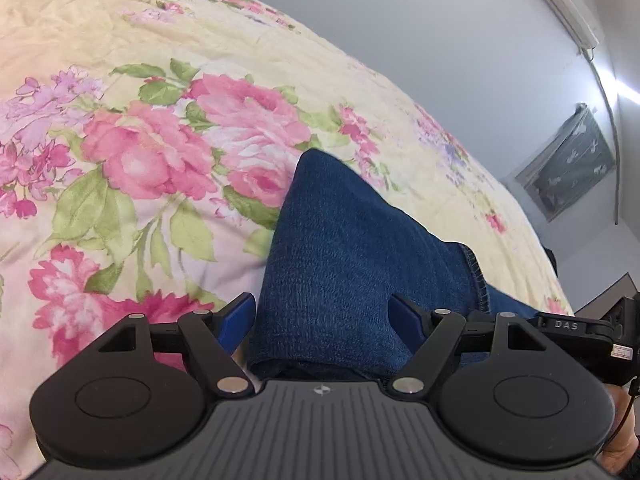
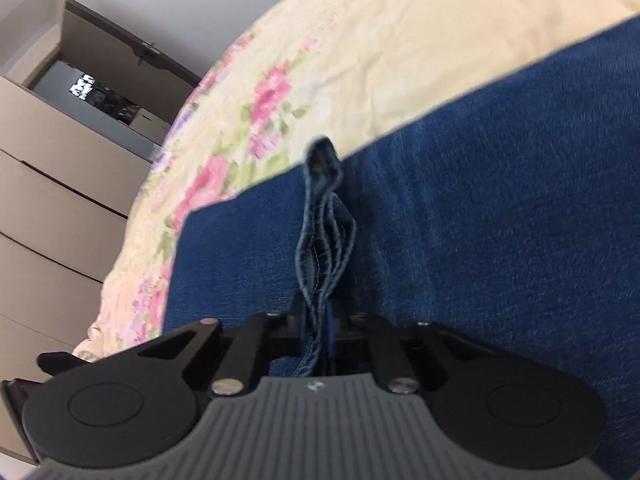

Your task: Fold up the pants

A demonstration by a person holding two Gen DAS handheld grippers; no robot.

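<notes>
Left tool [image 1: 322, 314]: blue pads [image 1: 236, 318] spread wide apart, a fold of the pants [image 1: 352, 264] lying in the gap between them. Pads not pressing the cloth as far as can be seen; left pad clear of the denim edge, right pad partly hidden behind the fold. Nothing clamped.

Right tool [image 2: 320, 326]: fingers drawn together, pinched on a bunched, stitched edge of the pants [image 2: 480, 200]. Several layers of seamed denim stand up out of the closed fingers as a narrow ridge running away from the camera, ending in a small loop-like tip. Pads themselves hidden by the cloth.

Pants: dark blue denim, on the bed [image 1: 120, 60], spread over a floral bedspread [image 1: 168, 152] (cream ground, pink and lilac flowers, green leaves). In the left wrist view the denim reaches from the near edge up to a rounded point near the middle of the bed, a stitched seam showing along its right side. In the right wrist view a broad flat panel fills the right and near part, its left edge straight, bedspread showing beyond it on the far and left sides.

Right tool's body [image 1: 580, 330] visible at the right edge of the left wrist view, just beside the denim.

Surroundings: air conditioner [image 1: 560, 0] high on the far wall, dark patterned hanging [image 1: 568, 160] below it. Wardrobe doors [image 2: 52, 200] and an open doorway [image 2: 104, 92] left of the bed in the right wrist view. Right wrist view somewhat blurred.
</notes>
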